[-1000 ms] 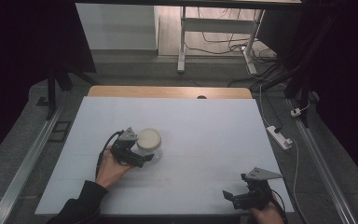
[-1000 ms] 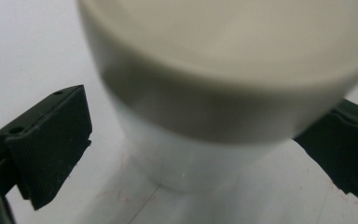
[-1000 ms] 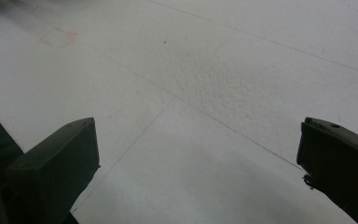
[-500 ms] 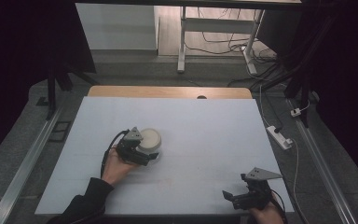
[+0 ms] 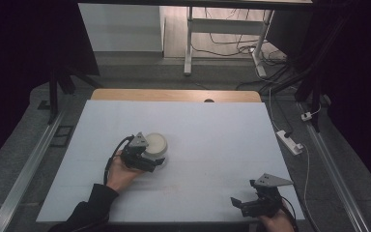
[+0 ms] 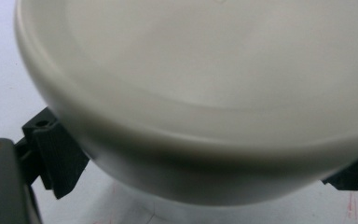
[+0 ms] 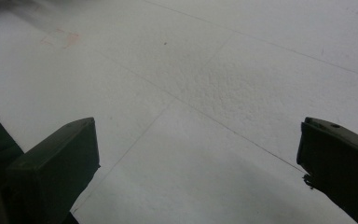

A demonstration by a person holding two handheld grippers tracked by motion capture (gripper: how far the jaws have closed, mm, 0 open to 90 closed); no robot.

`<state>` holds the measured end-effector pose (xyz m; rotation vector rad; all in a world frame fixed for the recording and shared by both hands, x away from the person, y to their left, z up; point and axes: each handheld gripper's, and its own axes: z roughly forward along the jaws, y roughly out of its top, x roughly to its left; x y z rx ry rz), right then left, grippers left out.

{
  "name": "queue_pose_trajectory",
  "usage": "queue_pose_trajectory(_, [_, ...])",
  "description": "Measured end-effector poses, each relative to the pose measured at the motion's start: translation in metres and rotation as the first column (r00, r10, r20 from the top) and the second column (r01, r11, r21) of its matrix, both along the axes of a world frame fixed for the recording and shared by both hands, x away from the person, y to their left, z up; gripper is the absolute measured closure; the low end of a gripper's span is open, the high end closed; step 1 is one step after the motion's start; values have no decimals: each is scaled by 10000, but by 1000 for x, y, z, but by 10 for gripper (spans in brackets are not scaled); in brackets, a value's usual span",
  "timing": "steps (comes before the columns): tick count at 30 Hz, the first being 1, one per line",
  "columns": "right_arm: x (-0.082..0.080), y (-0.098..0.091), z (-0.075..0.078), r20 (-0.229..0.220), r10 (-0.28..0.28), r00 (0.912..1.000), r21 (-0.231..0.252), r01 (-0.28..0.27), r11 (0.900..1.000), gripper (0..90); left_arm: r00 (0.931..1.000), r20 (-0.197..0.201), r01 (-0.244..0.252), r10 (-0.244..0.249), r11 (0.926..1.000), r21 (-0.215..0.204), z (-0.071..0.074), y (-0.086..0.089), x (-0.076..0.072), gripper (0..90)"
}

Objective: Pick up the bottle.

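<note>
A white round bowl [image 5: 155,143] stands on the pale table [image 5: 222,145], left of the middle. My left gripper [image 5: 146,158] is pushed up against its near side, open, with one jaw on each side of the bowl. In the left gripper view the bowl's wall [image 6: 205,140] looms very close and the gripper [image 6: 200,179] has a black jaw at each lower corner. At the table's front right corner my right gripper [image 5: 244,205] rests low and open. Bare table surface lies between the jaws of this gripper [image 7: 198,154].
The table's wooden far edge [image 5: 174,94] has a small dark hole. A white power strip [image 5: 290,141] lies on the floor to the right, beside a metal rail. Desk legs and cables stand beyond the table.
My left hand has slid the gripper a little to the right, closer in around the bowl. The bowl and the right gripper have stayed where they were.
</note>
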<state>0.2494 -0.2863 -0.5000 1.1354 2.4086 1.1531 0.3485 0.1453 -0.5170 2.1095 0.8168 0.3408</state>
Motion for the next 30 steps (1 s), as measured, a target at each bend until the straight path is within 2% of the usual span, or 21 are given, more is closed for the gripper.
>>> queue_pose_trajectory(3, [0,0,0,20,5,10000,-8,-5,10000,0,10000,17,-43,43,10000,43,1,-1,-1,75])
queue_pose_trajectory(11, [-1,0,0,111,56,9999,32,-56,10000,0,9989,210,419,-422,9990,125,10,-10,-9,75])
queue_pose_trajectory(30, [-2,2,0,175,232,9996,-74,-231,9997,0,9947,283,992,-989,9950,-78,33,-17,-33,76])
